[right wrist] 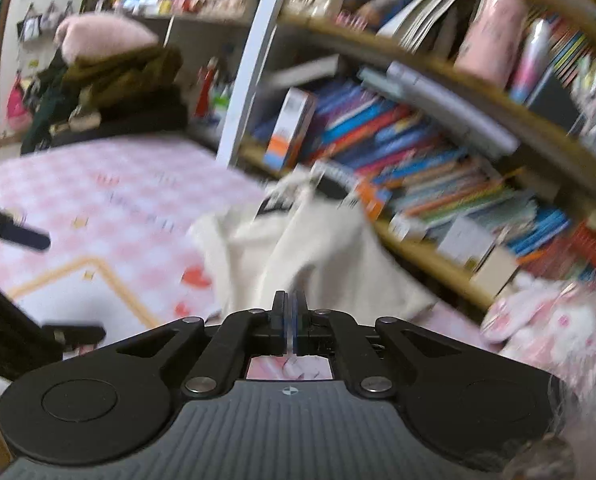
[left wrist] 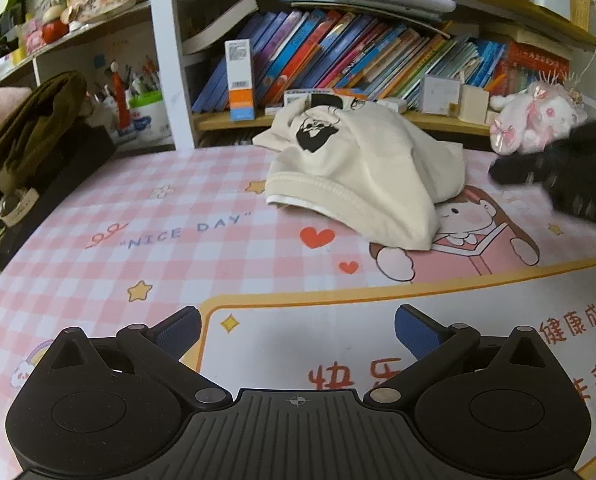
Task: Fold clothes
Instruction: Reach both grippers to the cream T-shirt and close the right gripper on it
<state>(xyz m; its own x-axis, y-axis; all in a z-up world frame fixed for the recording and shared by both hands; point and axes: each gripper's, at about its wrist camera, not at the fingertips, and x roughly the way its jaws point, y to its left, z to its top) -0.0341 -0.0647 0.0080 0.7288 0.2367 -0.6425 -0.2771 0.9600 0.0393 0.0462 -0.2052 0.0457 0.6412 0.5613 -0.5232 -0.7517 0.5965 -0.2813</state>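
Observation:
A cream garment (left wrist: 354,172) with a black printed face lies crumpled in a heap at the far side of the pink checked table cover (left wrist: 138,240), against the bookshelf. My left gripper (left wrist: 297,330) is open and empty, low over the near part of the cover, well short of the garment. My right gripper (right wrist: 291,304) is shut with nothing between its pads, held above the cover just in front of the garment (right wrist: 298,248); this view is motion-blurred. The right gripper also shows as a dark blur at the right edge of the left wrist view (left wrist: 558,168).
A bookshelf (left wrist: 378,60) full of books stands right behind the garment. A pink plush toy (left wrist: 534,120) sits at the right on the shelf ledge. Olive clothing (left wrist: 30,128) is piled on a dark chair at the left. The left gripper shows in the right wrist view (right wrist: 18,236).

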